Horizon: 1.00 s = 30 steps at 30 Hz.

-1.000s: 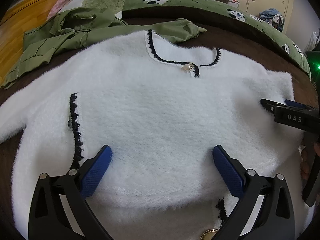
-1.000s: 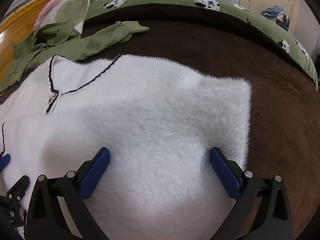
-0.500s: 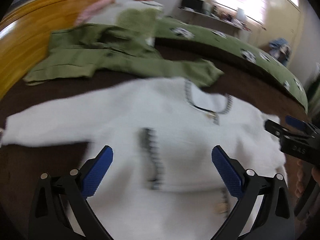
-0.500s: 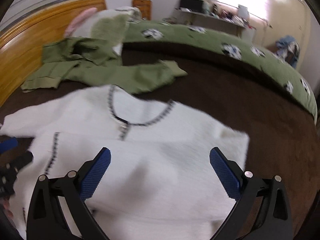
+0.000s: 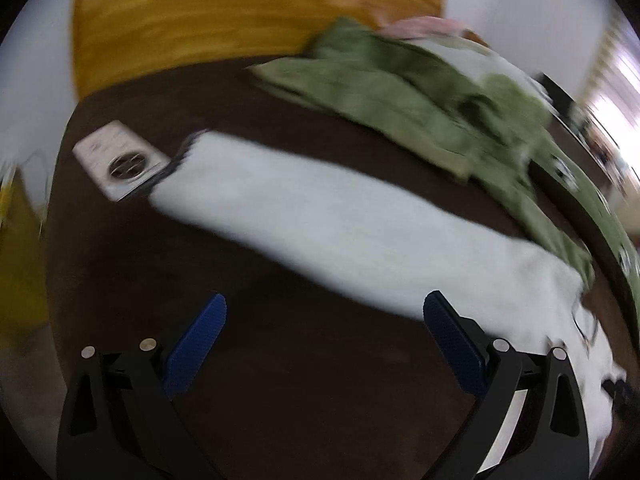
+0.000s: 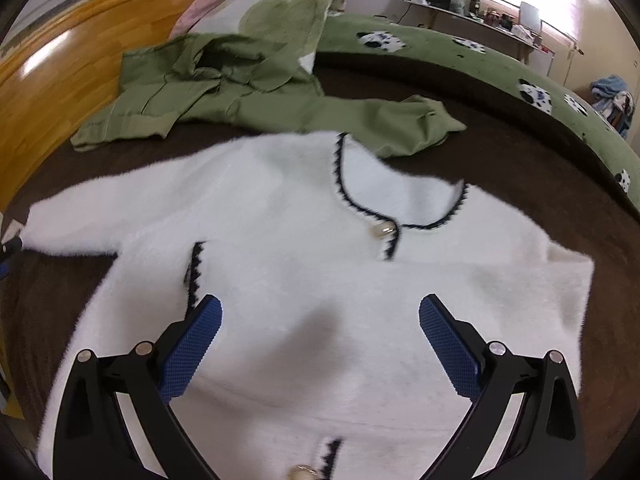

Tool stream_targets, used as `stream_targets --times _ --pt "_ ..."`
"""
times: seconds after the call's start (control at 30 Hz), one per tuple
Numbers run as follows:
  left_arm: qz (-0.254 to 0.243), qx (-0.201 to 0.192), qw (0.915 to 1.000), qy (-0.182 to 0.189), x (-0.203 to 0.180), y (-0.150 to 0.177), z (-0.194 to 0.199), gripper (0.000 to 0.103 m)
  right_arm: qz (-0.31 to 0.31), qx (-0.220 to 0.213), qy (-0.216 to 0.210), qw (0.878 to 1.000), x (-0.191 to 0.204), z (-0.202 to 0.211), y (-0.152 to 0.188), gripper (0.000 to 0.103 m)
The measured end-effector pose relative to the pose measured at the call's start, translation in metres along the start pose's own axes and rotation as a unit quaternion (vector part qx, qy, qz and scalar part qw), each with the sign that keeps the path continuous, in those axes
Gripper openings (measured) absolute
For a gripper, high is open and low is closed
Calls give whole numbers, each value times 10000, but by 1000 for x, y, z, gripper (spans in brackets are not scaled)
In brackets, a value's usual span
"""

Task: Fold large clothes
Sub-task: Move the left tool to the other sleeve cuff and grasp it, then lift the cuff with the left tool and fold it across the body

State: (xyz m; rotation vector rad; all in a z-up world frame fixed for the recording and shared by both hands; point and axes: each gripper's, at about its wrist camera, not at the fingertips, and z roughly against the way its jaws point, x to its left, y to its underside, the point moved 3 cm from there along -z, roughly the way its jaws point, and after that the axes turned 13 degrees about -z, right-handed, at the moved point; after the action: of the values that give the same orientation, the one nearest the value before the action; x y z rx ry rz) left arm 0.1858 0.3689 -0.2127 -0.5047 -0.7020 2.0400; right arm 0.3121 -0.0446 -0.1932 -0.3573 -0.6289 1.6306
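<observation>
A fluffy white cardigan (image 6: 304, 248) with black scalloped trim and a pearl button lies flat on the dark brown bed cover. Its left sleeve (image 5: 320, 216) stretches out toward the wooden headboard; the left wrist view is blurred. My left gripper (image 5: 324, 320) is open above the brown cover just in front of that sleeve, holding nothing. Over the cardigan's lower body my right gripper (image 6: 320, 324) hovers open, with nothing between its fingers. The right sleeve lies folded in, leaving a straight right edge.
A green jacket (image 6: 240, 92) lies crumpled behind the cardigan, one sleeve touching the collar. A white remote-like device (image 5: 120, 160) sits by the sleeve cuff. The wooden headboard (image 5: 224, 16) stands at the left, a green patterned duvet (image 6: 480, 64) along the far side.
Both grippers have pulled back from the cardigan's body. The left one swung sharply left to face the outstretched sleeve. The right one rose and now looks over the whole garment.
</observation>
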Motion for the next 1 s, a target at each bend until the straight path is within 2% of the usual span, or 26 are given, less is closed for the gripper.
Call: stream_targets --times 0.13,0.2,0.37,0.57,0.67,0.73,0.77,0.83,1.0 --pt "442 -5 9990 -32 36 -3 -23 97 81 33 67 9999 12 -8 2 98" --pt "445 -103 9989 -59 50 -6 -32 97 113 -7 91 9999 17 -10 2 98" --pt "850 59 9960 257 67 -14 -60 97 256 -74 125 9996 30 -16 1 98" --pt "1050 -264 9939 202 74 -37 -63 95 531 -11 91 9985 53 -29 1 98" --pt "1012 -210 9946 108 74 -42 -67 68 639 -18 48 9979 69 -39 -2 98" --pt "965 -150 9951 117 77 -41 -70 38 670 -125 -70 9976 81 -42 -5 98" --pt "987 -121 9949 172 80 -39 -73 30 669 -154 -95 9976 86 -44 -6 98" --pt "1030 -51 9943 283 85 -32 -77 23 637 -74 -189 9978 100 -54 -10 98" --pt "716 -245 9965 344 81 -27 -67 19 648 261 -229 9973 133 -89 -12 98"
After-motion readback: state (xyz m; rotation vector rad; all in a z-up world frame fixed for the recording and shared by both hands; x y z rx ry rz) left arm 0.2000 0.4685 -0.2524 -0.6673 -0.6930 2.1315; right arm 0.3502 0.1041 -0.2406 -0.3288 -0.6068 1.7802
